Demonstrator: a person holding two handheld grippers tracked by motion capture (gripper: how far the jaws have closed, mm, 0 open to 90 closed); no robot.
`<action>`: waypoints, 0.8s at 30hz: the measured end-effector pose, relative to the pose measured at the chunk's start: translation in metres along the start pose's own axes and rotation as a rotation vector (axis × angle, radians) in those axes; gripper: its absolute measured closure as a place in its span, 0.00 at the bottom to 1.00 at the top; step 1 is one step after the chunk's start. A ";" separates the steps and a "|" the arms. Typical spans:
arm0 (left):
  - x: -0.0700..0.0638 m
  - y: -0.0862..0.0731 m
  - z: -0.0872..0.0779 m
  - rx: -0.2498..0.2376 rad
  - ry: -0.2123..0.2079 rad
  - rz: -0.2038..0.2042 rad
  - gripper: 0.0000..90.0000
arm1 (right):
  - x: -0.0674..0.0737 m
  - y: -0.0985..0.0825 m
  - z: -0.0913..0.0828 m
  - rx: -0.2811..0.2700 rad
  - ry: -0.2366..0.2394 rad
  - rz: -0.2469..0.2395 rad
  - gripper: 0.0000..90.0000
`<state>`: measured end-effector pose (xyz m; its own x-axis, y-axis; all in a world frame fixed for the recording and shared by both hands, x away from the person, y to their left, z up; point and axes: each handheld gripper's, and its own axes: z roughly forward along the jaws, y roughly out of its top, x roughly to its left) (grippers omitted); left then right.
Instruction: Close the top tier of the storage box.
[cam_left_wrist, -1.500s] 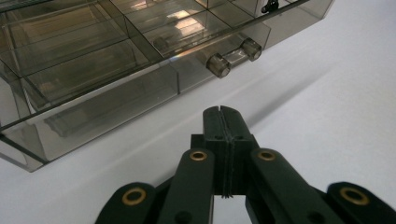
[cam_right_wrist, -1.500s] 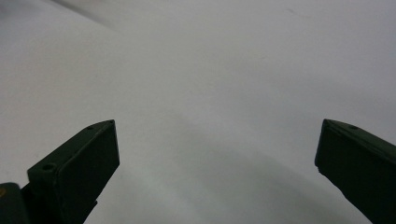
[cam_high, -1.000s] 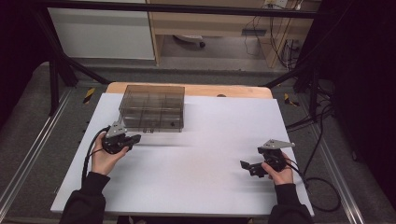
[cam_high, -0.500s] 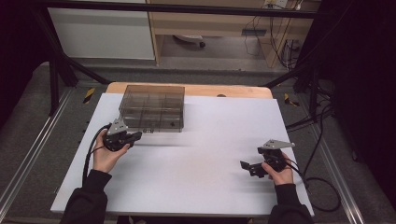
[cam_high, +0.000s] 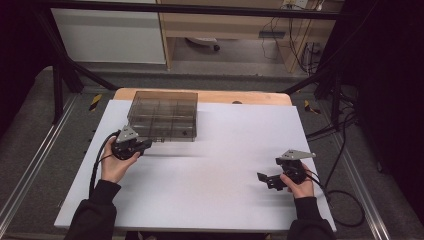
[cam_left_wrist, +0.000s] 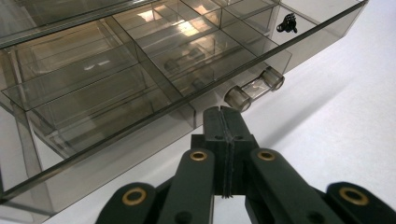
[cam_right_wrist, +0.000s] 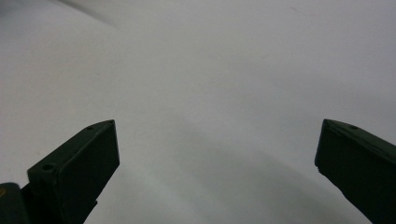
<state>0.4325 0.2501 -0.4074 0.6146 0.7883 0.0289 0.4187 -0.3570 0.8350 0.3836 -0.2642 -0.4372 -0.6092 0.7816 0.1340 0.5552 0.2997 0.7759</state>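
Observation:
A smoky clear plastic compartment box (cam_high: 164, 115) with its lid down stands at the back left of the white table (cam_high: 225, 150). My left gripper (cam_high: 146, 145) rests just in front of the box's near left corner, its jaws shut with nothing between them. In the left gripper view the shut tips (cam_left_wrist: 224, 117) sit just short of the box's clear cylindrical latch (cam_left_wrist: 254, 87), and a small black part (cam_left_wrist: 286, 22) lies in a far compartment. My right gripper (cam_high: 263, 178) is held low at the table's right front, jaws wide open and pointing left; its fingers (cam_right_wrist: 79, 163) frame bare table.
The table's wooden back edge (cam_high: 240, 96) shows behind the white surface. Black cables (cam_high: 345, 195) trail off the right side, and another cable (cam_high: 95, 165) loops from the left gripper. Metal frame rails (cam_high: 30, 165) run along both sides on the floor.

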 end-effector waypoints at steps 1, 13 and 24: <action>0.000 0.000 0.000 -0.001 -0.002 -0.001 1.00 | 0.000 0.000 0.000 -0.001 0.001 -0.001 0.01; 0.001 0.000 0.002 -0.007 0.009 0.008 1.00 | 0.000 0.000 0.000 -0.002 0.000 -0.002 0.01; 0.004 0.001 0.002 -0.010 0.012 0.008 1.00 | 0.000 0.000 0.000 -0.003 0.000 -0.006 0.01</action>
<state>0.4370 0.2520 -0.4081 0.6095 0.7917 0.0422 0.4069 -0.3580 0.8404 0.3834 -0.2640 -0.4375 -0.6123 0.7799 0.1295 0.5498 0.3024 0.7786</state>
